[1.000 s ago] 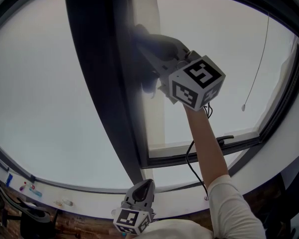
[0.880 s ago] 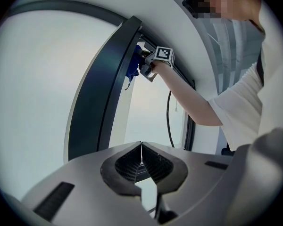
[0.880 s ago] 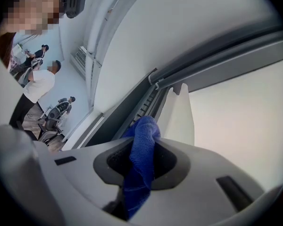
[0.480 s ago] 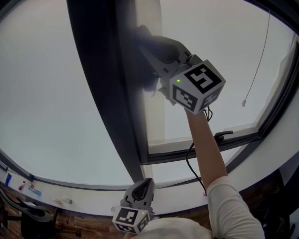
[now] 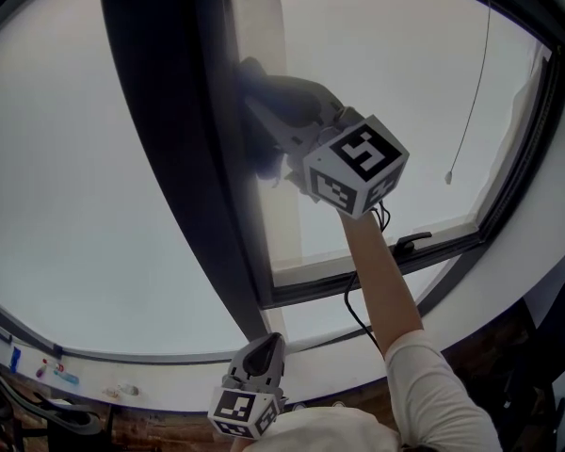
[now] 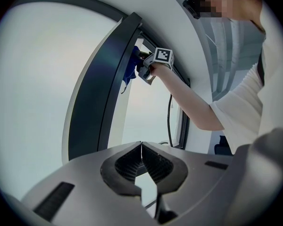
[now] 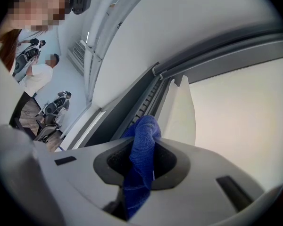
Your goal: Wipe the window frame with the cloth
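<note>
Surface: a dark window frame (image 5: 184, 158) stands upright between bright, pale panes, with a lighter strip along its right edge.
Room: a white sill (image 5: 169, 375) runs below the glass. A window handle (image 5: 412, 245) sits on the lower dark rail, and a thin cord (image 5: 466, 92) hangs before the right pane.
Cloth: the blue cloth (image 7: 142, 164) is bunched and pressed against the right edge of the dark upright, high up.
Right claw: the right claw (image 7: 144, 157) is clamped on the cloth, and a fold pokes out past its tips. The arm in the white sleeve (image 5: 433, 384) is raised.
Left claw: the left claw (image 6: 141, 149) has its jaws together with nothing between them. It is held low by the person's body, well apart from the upright.
Head view only: both claws at once, the handle and the cord.
Right gripper view only: a ribbed channel in the frame, and people (image 7: 37, 74) with chairs far off in the room.
Left gripper view only: the cloth from the side, touching the frame, one corner dangling.
</note>
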`<action>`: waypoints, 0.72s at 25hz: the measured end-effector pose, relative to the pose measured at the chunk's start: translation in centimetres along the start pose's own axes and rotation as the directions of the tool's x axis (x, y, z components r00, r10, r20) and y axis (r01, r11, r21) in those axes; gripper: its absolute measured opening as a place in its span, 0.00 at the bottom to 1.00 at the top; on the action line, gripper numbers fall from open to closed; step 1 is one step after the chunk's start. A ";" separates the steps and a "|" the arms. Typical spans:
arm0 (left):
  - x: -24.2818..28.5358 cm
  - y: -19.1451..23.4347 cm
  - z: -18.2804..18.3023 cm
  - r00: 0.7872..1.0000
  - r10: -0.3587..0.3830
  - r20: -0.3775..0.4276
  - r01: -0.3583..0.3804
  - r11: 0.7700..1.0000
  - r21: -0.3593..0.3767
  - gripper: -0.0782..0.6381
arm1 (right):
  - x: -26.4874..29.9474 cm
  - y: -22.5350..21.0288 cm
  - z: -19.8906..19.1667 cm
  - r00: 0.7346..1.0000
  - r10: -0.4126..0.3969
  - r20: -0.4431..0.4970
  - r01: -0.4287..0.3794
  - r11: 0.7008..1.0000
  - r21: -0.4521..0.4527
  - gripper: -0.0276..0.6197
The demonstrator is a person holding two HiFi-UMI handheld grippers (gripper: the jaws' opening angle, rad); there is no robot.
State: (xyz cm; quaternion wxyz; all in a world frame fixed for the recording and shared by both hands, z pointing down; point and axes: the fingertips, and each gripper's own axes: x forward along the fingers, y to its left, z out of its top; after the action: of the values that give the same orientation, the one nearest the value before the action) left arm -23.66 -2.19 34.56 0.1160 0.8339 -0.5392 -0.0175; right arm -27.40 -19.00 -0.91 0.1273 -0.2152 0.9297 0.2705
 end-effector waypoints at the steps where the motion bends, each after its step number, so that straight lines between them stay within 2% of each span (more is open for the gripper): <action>1: 0.1 0.0 0.0 1.000 -0.008 -0.002 0.008 1.000 0.000 0.12 | 0.0 0.1 -0.1 1.000 -0.004 0.000 0.004 1.000 0.000 0.16; 9: 0.4 -0.4 -0.6 0.998 -0.055 -0.022 0.055 0.998 -0.002 0.12 | -1.3 1.9 -2.9 0.998 0.005 -0.060 -0.004 1.000 0.010 0.16; 18: 0.7 -0.8 -0.6 0.996 -0.088 -0.022 0.089 0.996 0.003 0.12 | -1.7 2.3 -3.9 0.996 -0.017 -0.083 0.018 1.000 0.008 0.16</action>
State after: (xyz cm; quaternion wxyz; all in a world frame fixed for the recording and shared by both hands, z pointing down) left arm -22.59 -2.42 35.08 0.1194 0.8574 -0.5005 -0.0125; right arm -27.48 -18.85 3.96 0.0920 -0.2337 0.9334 0.2564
